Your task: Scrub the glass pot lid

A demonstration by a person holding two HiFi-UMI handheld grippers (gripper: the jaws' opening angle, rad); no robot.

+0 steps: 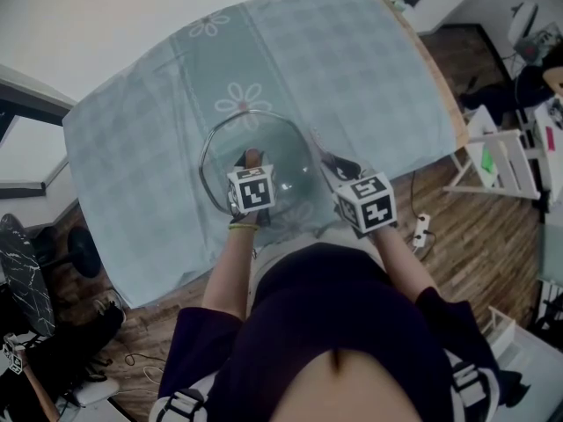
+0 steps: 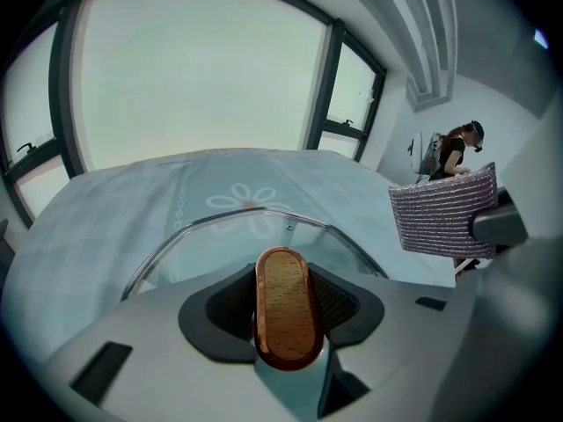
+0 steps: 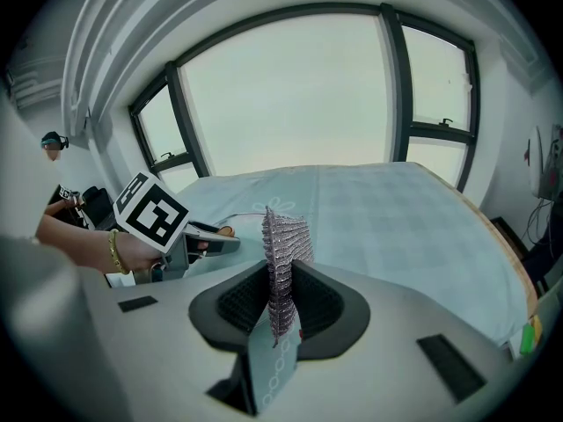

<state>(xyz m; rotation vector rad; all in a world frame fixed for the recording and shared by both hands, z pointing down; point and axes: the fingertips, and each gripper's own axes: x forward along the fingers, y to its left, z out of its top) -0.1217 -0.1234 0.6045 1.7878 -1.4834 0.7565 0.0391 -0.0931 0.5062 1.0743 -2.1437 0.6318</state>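
Lid (image 1: 290, 148) on worktop (image 1: 369, 60); left hand-held gripper (image 2: 283, 290) pinches its wooden handle (image 2: 287, 323); right hand-held gripper (image 3: 280, 299) clamps scourer (image 3: 283, 240) upright, just beside lid.

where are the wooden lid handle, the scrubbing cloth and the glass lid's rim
wooden handle (image 2: 288, 306): left gripper view, middle of its flat top face
scrubbing cloth (image 3: 285, 240): right gripper view, its ribbed upper part
glass lid (image 2: 188, 229): left gripper view, left stretch of its metal rim
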